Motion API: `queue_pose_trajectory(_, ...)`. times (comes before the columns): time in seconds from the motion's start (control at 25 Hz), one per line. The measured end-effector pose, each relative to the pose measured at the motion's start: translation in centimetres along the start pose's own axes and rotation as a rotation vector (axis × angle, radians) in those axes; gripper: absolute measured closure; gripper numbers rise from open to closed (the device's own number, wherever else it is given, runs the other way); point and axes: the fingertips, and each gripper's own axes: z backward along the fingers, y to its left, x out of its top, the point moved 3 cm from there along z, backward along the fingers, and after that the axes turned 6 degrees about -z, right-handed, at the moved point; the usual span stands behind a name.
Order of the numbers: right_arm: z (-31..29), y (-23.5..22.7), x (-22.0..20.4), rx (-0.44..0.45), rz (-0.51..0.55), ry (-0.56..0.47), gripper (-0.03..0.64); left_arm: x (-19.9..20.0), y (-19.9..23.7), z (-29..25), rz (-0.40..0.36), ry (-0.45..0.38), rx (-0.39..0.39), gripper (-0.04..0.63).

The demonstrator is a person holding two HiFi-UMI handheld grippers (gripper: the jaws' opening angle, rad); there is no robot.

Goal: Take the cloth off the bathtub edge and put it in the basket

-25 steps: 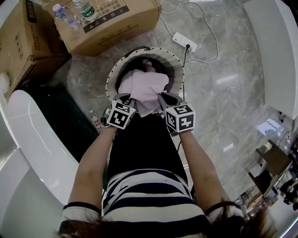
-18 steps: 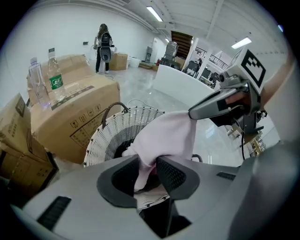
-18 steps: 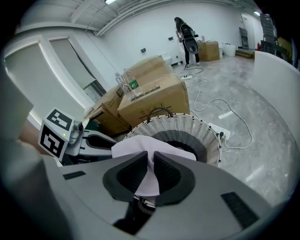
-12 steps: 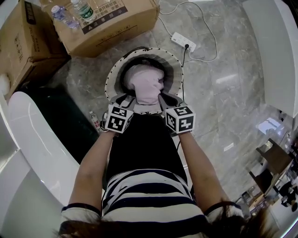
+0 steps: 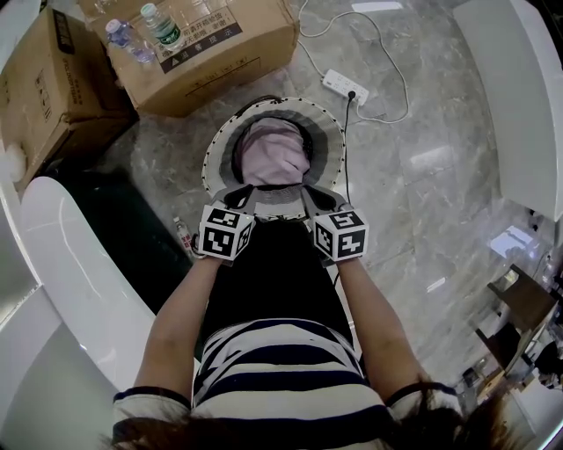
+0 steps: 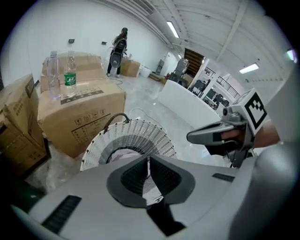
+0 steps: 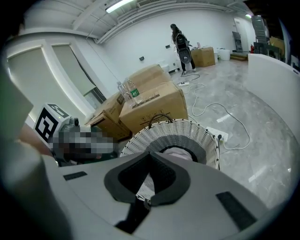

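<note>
Two hand-held grippers are being held side by side just above the near rim of the round white woven basket (image 5: 214, 160), both angled down toward it.

Left gripper (image 5: 245, 195): its jaws have just been closing and are being shown pressed together in its own view. Nothing is being pinched between the pads.

Right gripper (image 5: 308, 194): same state. Its jaws have just been closing, they are meeting tip to tip, and nothing is being gripped.

The pale pink crumpled cloth (image 5: 274, 156) is being seen bunched inside the basket, within the grey liner. It is clear of both grippers and well apart from the glossy white bathtub edge (image 5: 62, 264) at the left.

The basket is being seen standing on the grey marble floor (image 5: 422, 176). The brown cardboard box (image 5: 220, 44) is just behind it, with the clear plastic water bottles (image 5: 154, 19) standing on top. The white power strip (image 5: 345, 85) and its cable are lying near the basket's far right side. A small bottle (image 5: 183, 237) is being seen on the floor between tub and basket.
</note>
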Motion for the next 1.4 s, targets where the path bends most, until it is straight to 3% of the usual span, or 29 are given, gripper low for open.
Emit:
queue_pose_trajectory(0.6,2.2,-0.3,-0.4,-0.033,-0.026,-0.049,0.591,0.4,-1.3,1.9,-0.002,-0.021,0.024,0.566)
queue_pose_trajectory(1.4,2.2,-0.4,-1.3,-0.055,-0.046,-0.039,0.591,-0.8,-1.8,1.7,0.015,-0.001,0.009,0.566)
